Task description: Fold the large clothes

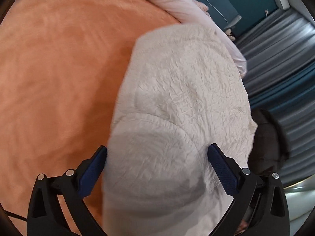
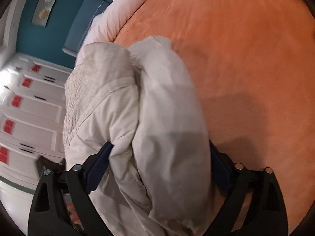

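A bulky cream-white padded coat with a fleecy lining [image 1: 187, 90] lies bunched on an orange bed cover [image 1: 59, 68]. In the left wrist view my left gripper [image 1: 156, 153] has its blue-padded fingers spread wide on either side of a thick fold of the coat. In the right wrist view my right gripper [image 2: 161, 153] also has its fingers wide apart, with a thick rolled bundle of the coat [image 2: 153, 108] filling the gap and pressing against both pads. Whether either gripper squeezes the cloth is unclear.
A pale pink duvet [image 1: 177, 2] lies along the far edge of the orange cover [image 2: 246, 59]. Beyond the bed are a teal wall [image 2: 59, 19], white drawers with red labels [image 2: 29, 102] and grey curtains [image 1: 275, 49]. A dark object [image 1: 269, 137] sits beside the coat.
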Tool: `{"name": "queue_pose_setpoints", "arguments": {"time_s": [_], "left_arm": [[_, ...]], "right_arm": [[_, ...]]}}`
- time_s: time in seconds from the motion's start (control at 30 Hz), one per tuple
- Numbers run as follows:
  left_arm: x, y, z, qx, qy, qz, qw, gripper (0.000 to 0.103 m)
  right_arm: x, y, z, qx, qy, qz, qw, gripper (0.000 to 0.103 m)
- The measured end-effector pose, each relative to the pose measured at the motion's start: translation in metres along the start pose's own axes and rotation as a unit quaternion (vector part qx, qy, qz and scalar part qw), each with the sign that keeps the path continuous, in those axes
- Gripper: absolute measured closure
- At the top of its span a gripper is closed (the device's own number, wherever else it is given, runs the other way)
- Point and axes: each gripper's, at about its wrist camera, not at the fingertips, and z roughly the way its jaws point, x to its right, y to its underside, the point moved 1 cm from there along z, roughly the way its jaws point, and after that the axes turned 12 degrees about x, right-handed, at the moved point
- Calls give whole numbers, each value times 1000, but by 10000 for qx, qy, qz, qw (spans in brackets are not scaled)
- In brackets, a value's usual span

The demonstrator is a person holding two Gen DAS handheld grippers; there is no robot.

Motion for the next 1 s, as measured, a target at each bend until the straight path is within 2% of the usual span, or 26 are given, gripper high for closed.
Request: {"name": "queue_pose_setpoints", "arguments": {"time_s": [0.13,0.17,0.2,0.23,0.27,0.37,0.47,0.57,0.67,0.77,0.87,0.93,0.97,1.0], "left_arm": [[-1,-6,10,-105,80,-145,9998,5],[2,-6,8,-74,60,-116,9999,7],[6,-6,5,-15,36,-52,10000,13],[13,-6,0,68,6,61,10000,20],[18,-7,-5,150,-20,187,9997,23],[33,-16,-28,442,-7,611,9972,35],[41,-30,-56,753,70,949,9926,39],[40,-55,-92,1178,125,1151,9863,40],[21,-92,-125,1606,47,1168,9801,40],[-9,-121,-135,1787,-225,1179,9766,40],[-59,-145,-115,1620,-473,968,9809,39],[-98,-150,-90,1276,-825,759,9855,37],[-114,-149,-81,1090,-1023,681,9864,37],[-133,-146,-69,935,-1266,547,9860,32]], "right_arm": [[-12,0,18,-153,-140,-112,9997,12],[-17,0,24,-241,-227,-96,9994,21],[-20,0,26,-301,-300,-63,9991,26],[-25,0,26,-294,-350,-73,9989,39],[-36,2,23,-238,-365,-264,9987,53],[-69,11,14,-109,-344,-770,9964,71],[-104,25,7,123,-465,-1207,9915,74],[-157,33,9,382,-762,-1583,9837,74],[-202,33,31,397,-1044,-1779,9777,74],[-242,42,71,300,-1099,-2002,9731,73],[-262,54,130,69,-853,-2033,9754,67],[-256,65,173,-240,-423,-1968,9792,62],[-250,74,192,-407,-80,-2023,9784,59],[-246,79,195,-369,-42,-2038,9783,54]]}}
